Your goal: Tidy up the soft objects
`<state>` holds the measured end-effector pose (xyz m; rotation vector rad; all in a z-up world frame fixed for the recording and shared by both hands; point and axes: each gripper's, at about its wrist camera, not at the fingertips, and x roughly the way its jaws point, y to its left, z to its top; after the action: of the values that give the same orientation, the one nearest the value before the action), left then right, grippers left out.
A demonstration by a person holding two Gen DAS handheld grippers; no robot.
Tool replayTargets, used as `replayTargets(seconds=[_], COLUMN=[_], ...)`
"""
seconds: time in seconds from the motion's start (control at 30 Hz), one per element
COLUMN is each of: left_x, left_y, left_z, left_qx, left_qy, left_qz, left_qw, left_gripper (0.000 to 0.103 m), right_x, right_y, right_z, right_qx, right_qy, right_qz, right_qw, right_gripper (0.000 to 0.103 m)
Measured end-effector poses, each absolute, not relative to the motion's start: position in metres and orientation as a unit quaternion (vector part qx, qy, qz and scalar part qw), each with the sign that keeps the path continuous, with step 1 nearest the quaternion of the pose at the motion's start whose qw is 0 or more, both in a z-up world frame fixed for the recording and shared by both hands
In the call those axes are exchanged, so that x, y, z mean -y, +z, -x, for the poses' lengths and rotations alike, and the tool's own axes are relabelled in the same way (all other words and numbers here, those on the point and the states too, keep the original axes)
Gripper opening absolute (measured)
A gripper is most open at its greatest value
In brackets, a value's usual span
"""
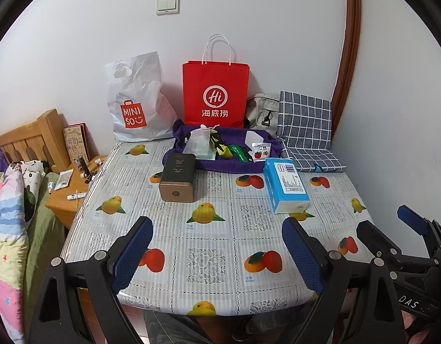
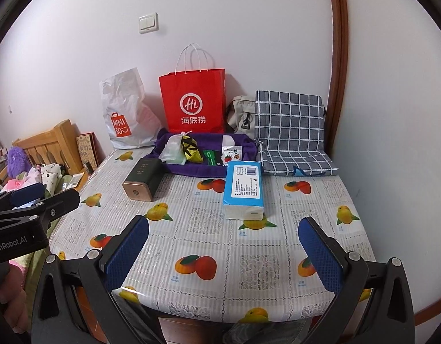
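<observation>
Fruit-print tablecloth (image 1: 209,246) fills mid-frame, tissue pack (image 2: 243,189) at centre right before the purple tray (image 1: 243,166) of small items, while left gripper (image 1: 217,255) and right gripper (image 2: 223,255) hover low, both wide open, empty; stage unclear, so next target unsettled

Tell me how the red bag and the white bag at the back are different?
The red bag stands stiff and upright with string handles; the white bag is crinkly and slumps, with a cut-out handle. The red bag has a round white logo; the white bag's is an orange square. Both lean against the wall.
</observation>
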<state>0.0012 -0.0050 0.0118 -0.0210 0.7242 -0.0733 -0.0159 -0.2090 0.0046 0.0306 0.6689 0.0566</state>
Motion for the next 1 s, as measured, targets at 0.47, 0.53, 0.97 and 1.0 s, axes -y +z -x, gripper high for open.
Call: replayTargets(seconds=[0.47,0.53,0.97,1.0], left_x=[0.0068,0.0066,0.0076,0.0071], left_y=[0.0122,0.0122,0.0126,0.0136], left_z=[-0.0001,-0.0002,0.0001,-0.0005], left_qx=[-0.354,-0.355,-0.356,-0.356], left_qy=[-0.036,-0.036,-0.038,-0.039], left_qz=[0.010,0.010,0.010,0.010], left_qw=[0.934,0.934,0.934,0.933], left_gripper=[0.091,0.091,0.091,0.091], right_x=[0.2086,0.2080,0.2073,0.2072], right_y=[0.0054,0.0058,0.0063,0.0065], right_z=[0.0154,0.0150,0.0156,0.0161], right_qx=[-0.327,-0.327,-0.326,-0.326], right_qy=[0.029,0.028,0.029,0.029], right_qz=[-0.014,-0.013,-0.012,-0.013], right_qw=[0.945,0.945,0.945,0.945], right_gripper=[0.103,0.103,0.103,0.103])
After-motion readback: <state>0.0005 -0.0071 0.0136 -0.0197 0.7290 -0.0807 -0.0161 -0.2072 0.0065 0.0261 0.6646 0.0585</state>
